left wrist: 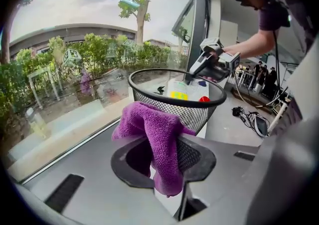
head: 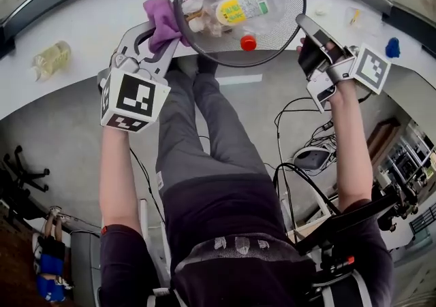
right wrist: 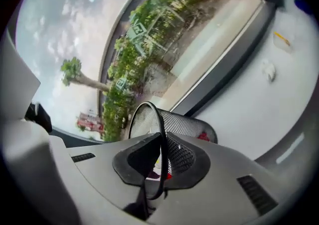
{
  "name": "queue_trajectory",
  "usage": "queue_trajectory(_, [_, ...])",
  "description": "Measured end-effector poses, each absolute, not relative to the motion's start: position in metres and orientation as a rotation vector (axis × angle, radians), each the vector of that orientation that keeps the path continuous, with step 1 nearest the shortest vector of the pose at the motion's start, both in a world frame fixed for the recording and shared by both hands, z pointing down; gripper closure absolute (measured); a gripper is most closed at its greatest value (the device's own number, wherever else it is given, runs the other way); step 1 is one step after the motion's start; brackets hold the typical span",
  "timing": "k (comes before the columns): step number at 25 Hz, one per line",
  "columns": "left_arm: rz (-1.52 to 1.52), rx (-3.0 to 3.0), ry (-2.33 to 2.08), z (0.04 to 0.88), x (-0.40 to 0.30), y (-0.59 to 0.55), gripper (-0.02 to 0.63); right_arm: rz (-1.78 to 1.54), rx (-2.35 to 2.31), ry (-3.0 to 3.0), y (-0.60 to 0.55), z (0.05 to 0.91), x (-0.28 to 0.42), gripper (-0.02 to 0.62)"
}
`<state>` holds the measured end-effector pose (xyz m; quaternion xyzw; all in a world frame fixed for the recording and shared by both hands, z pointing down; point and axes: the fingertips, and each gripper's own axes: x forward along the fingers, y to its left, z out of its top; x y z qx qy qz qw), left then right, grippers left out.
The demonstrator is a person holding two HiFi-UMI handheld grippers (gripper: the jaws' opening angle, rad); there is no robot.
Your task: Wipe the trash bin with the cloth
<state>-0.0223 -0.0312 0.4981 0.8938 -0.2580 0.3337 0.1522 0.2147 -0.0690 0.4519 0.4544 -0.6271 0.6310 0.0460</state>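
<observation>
Landmark: trash bin (head: 285,32), black wire mesh, standing on the white surface (head: 88,23) near its front edge.

Well left of the bin: small bottle (head: 51,58) of yellowish liquid on the surface.

At the bin's left side: left gripper (head: 162,35), jaws clamped on the purple cloth (head: 163,18). The head view puts the cloth against the bin's rim from outside. The left gripper view adds that the cloth is pinched mid-fold. A tail hangs below the jaws, and the bulk is bunched against the mesh wall just under the rim.

Inside the bin: labelled bottle (head: 242,6), red cap (head: 248,43) and clear plastic litter. These are plain from the head view and only partly visible from the left gripper view.

At the bin's right side: right gripper (head: 308,32). The head view shows only that it meets the rim. The right gripper view shows the jaws closed on the rim wire, which runs between them.

Well right of the bin: blue object (head: 392,47) on the surface, too small to identify.
</observation>
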Motion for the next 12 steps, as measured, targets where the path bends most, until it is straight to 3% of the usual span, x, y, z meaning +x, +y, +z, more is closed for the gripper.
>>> queue_trajectory(4, [0.984,2.541,-0.734,0.496,-0.023,-0.02,0.518,2.151,1.452,-1.867,-0.043,0.453,0.208,0.561])
queue_trajectory(12, [0.983,2.517,-0.524,0.508,0.018,0.05,0.518,2.239,1.537,-1.8,-0.017,0.457,0.198,0.561])
